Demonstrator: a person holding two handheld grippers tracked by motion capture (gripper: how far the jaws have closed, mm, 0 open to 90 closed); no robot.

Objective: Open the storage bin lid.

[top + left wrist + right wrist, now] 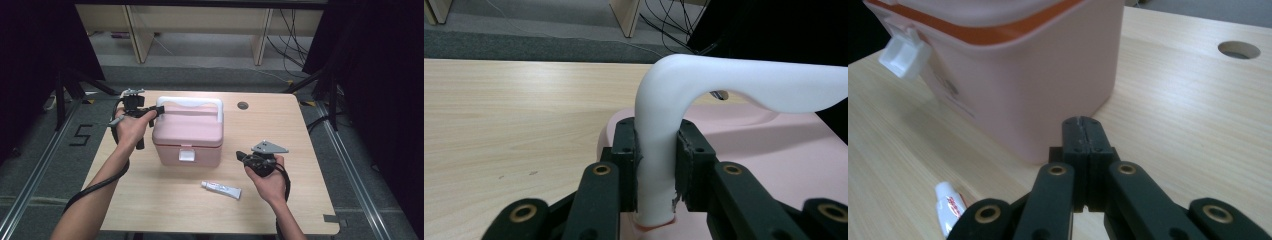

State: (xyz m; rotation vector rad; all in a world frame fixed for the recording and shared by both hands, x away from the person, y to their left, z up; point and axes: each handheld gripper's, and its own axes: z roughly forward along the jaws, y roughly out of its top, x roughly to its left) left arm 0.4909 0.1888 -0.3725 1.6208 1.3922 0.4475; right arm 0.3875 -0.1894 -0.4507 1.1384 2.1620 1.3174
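Left gripper (659, 150) clamped on one box's (187, 137) handle (724, 85); right gripper (1083, 135) closed, empty; one tube (221, 189).

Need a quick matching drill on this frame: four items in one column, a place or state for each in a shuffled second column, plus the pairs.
1. left gripper
2. right gripper
3. tube
4. latch

A. lying flat on the table in front of the box
B. white, on the pink box's front wall
C. jaws pressed together, nothing between them
D. clamped on the white handle's post

Pairs: 1-D, 2-C, 3-A, 4-B
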